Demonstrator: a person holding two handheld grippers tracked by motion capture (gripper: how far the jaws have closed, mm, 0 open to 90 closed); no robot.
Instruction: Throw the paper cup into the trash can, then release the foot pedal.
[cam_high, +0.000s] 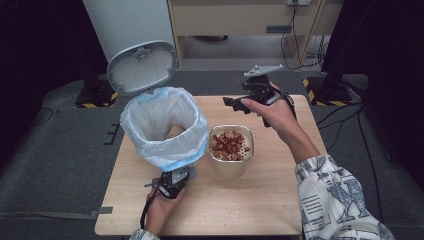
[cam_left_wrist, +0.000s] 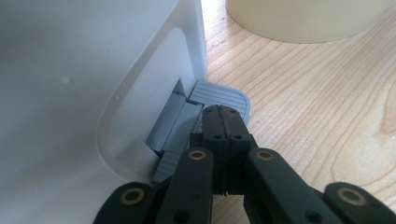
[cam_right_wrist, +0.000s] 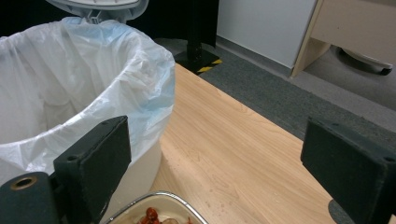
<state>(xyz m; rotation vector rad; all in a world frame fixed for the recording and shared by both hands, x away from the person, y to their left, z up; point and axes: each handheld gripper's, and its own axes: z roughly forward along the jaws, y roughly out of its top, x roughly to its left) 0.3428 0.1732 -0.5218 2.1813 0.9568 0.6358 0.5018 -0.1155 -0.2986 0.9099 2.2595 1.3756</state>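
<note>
The left gripper (cam_left_wrist: 223, 122), jaws closed, is pressed on the grey ribbed pedal (cam_left_wrist: 219, 97) of 1 white lidded bin (cam_high: 162, 131), lid raised. The right gripper (cam_high: 239, 103) is held open above 1 metal bowl (cam_high: 230, 146).

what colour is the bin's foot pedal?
Grey, with ribbed lines: the foot pedal at the base of the white bin. Clearest in the left gripper view.

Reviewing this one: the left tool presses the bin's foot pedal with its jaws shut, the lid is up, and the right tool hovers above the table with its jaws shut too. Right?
Not quite. The right tool has its jaws wide open with nothing between them, as the right gripper view shows. The rest holds: the left tool, jaws shut, is on the foot pedal of the bin, and the lid is up.
</note>
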